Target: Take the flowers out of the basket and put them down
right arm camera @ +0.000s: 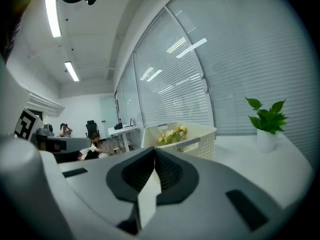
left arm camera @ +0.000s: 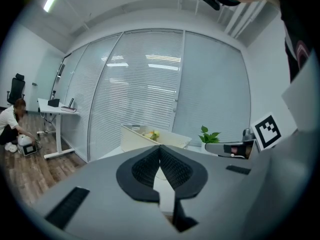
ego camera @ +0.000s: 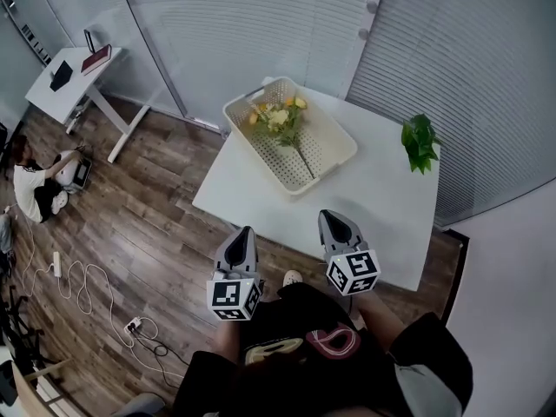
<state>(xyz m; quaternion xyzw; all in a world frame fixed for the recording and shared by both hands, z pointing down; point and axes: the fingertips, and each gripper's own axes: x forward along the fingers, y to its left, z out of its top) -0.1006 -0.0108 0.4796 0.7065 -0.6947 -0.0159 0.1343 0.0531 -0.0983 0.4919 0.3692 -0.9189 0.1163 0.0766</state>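
Rectangular cream plastic basket (ego camera: 334, 150), perforated walls and rounded corners, holds the yellow flowers (ego camera: 280, 115), green stem lying along its floor. Left claw (ego camera: 246, 231) and right claw (ego camera: 329, 216): ribbed dark pads pressed together on nothing, at the desk's near edge, apart from the basket. Smooth white desk (ego camera: 382, 207), leafy potted plant (ego camera: 420, 142) at its right corner; wood-plank floor (ego camera: 148, 224), slatted blinds (ego camera: 261, 24) behind.

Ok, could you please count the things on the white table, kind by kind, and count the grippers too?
Basket: 1
Bunch of flowers: 1
Potted plant: 1
Grippers: 2 (left gripper, right gripper)
Total: 5
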